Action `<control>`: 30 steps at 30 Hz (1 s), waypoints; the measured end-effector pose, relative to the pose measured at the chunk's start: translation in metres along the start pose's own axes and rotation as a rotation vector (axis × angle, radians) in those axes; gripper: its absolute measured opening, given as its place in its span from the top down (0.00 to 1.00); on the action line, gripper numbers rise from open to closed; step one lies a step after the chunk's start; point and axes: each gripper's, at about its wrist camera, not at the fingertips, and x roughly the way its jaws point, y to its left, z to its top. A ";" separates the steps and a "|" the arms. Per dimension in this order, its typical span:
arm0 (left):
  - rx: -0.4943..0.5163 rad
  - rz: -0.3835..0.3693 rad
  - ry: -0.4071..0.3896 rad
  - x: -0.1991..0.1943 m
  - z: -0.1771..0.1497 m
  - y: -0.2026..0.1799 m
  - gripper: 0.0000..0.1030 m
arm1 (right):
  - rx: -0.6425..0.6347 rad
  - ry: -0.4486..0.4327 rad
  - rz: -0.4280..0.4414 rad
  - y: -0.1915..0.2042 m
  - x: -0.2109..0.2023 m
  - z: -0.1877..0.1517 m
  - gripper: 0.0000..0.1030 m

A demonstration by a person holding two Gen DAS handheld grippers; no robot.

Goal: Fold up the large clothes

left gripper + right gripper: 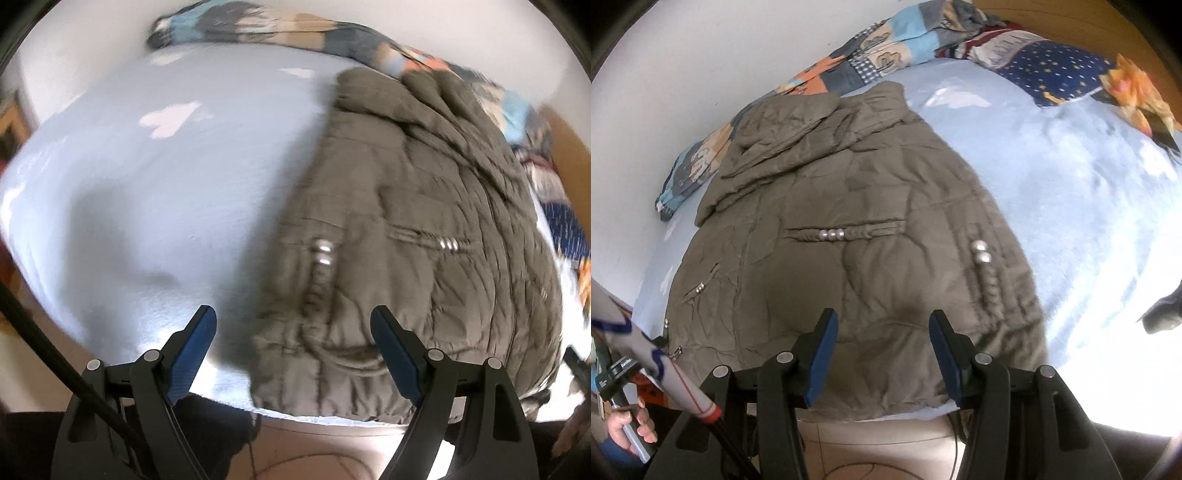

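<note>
Olive jacket [849, 236] lay flat on bed [1071, 206], hem just ahead of both fingers. Left gripper [293, 325] wide, right gripper [882, 328] half-open — both empty. Risk: w/ puffy fabric, fingers pinch top layer only — fold skews.

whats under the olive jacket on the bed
The olive jacket lies on the light blue bedsheet, which shows around it. Whatever sits directly beneath the jacket is covered.

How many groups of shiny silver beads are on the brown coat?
4 in the right wrist view: middle pocket trim, right edge, left pocket, and lower left hem of the coat. Folds may hide more.
</note>
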 end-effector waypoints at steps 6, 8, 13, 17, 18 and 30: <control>-0.137 -0.074 0.071 0.012 0.000 0.024 0.18 | 0.107 -0.047 -0.023 -0.032 -0.015 0.001 0.44; -0.140 -0.080 0.083 0.014 -0.002 0.025 0.18 | 0.140 -0.052 -0.025 -0.040 -0.017 0.001 0.43; -0.114 -0.074 0.094 0.016 -0.009 0.019 0.18 | 0.192 -0.046 -0.024 -0.052 -0.016 0.002 0.43; -0.089 -0.071 0.124 0.023 -0.023 0.008 0.18 | 0.206 -0.046 -0.031 -0.054 -0.014 0.003 0.42; -0.074 -0.069 0.123 0.023 -0.026 0.004 0.18 | 0.214 -0.048 -0.030 -0.056 -0.015 0.003 0.41; 0.032 -0.027 0.091 0.025 -0.039 -0.023 0.18 | 0.328 -0.025 -0.035 -0.088 -0.011 -0.005 0.32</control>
